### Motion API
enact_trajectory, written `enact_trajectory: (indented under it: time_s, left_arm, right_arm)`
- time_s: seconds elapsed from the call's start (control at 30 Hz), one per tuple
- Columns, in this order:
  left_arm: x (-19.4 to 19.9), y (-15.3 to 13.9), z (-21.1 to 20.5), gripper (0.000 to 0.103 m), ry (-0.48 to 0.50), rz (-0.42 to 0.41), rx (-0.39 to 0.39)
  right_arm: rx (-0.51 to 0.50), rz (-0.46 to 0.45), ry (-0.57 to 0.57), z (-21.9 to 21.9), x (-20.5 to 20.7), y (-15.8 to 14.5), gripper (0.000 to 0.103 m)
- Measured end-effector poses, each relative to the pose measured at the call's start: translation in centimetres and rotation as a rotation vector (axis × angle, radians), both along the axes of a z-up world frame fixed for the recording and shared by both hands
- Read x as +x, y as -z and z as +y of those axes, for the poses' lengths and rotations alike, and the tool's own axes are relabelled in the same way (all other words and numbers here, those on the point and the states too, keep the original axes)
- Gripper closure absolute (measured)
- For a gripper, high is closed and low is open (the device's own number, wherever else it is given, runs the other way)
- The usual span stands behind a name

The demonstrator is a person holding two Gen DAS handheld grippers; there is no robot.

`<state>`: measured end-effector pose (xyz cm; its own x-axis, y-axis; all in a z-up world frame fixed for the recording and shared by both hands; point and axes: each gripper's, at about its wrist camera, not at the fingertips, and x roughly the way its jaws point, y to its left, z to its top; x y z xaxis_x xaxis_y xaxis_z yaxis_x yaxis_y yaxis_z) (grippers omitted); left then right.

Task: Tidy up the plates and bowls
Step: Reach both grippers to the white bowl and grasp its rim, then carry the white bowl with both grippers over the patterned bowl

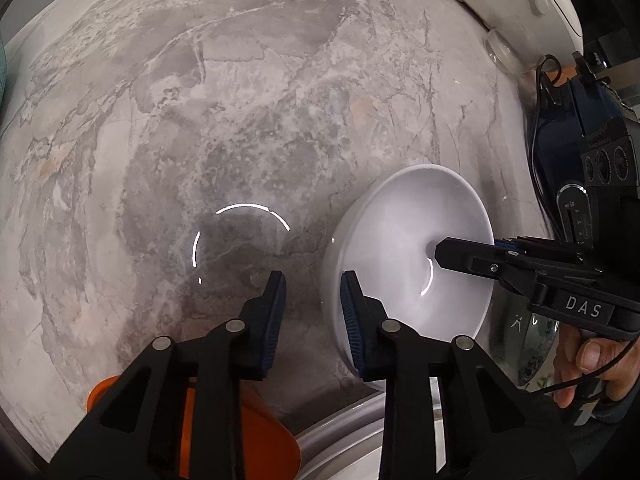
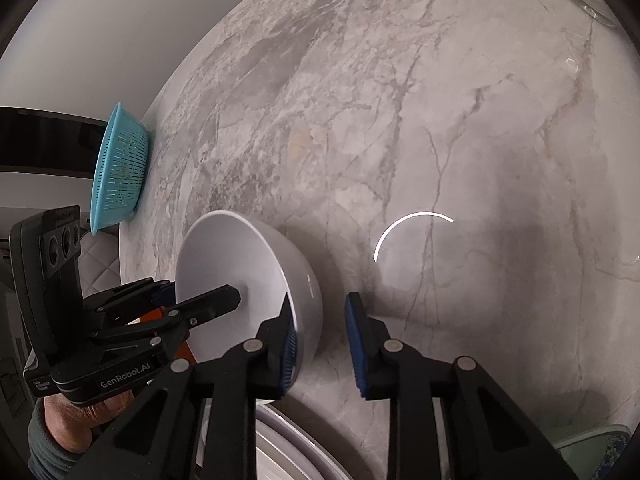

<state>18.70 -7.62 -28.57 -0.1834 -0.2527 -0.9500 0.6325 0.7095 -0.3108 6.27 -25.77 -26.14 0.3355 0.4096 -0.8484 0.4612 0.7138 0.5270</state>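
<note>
Left gripper (image 1: 313, 280) and right gripper (image 2: 321, 300) reach forward side by side, jaws parted on both, each held in a bare hand (image 1: 592, 364)

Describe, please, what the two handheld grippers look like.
Both the left gripper and right gripper are black linkages with silver pivot pins and ribbed blue pads. The right one's body reads DAS and trails a thin black cable; the left's reads GenRobot.AI.
</note>
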Motion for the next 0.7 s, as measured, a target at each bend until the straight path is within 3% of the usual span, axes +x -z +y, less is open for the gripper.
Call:
enact_trajectory:
  time_s: [0.03,0.27,0.7]
  left_arm:
    - [-0.1,0.0,-0.1,0.082,-0.002,0.002,0.000]
    - [-0.5,-0.1,-0.3,0.091,-0.004,-0.001,-0.004]
    - [-0.4,-2.9,-1.6,0.091,-0.026,0.012,-0.066]
  right_arm:
    - [-0.004,0.000,-0.005,0.0,0.1,0.0,0.090]
    - [-0.014,-0.014,-0.018,0.4,0.4,-0.2,0.090]
    - [-0.003,-0.046,0.007,-0.5,0.0,-1.7,0.090]
